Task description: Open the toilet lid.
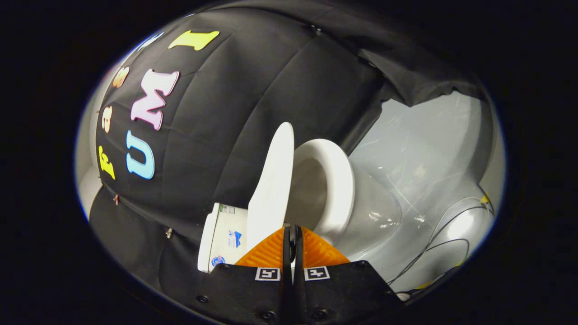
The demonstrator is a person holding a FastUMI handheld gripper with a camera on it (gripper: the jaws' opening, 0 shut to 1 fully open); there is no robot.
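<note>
The view is rolled sideways, so the white toilet lies across it. The toilet lid [272, 180] is lifted off the seat ring [337, 180] and stands at an angle to it, with the bowl's inside showing between them. My gripper [290, 228] has its orange fingers [270, 251] pressed close together on the lid's thin front edge, which runs straight into the narrow gap between them. The tank [224, 239] with its stickers lies beyond the lid on the hinge side.
The booth's black cloth wall [235, 104] hangs behind the tank. Shiny grey sheeting [420, 153] covers the floor around the bowl's base [375, 212]. Thin cables [445, 225] trail over it beside the toilet.
</note>
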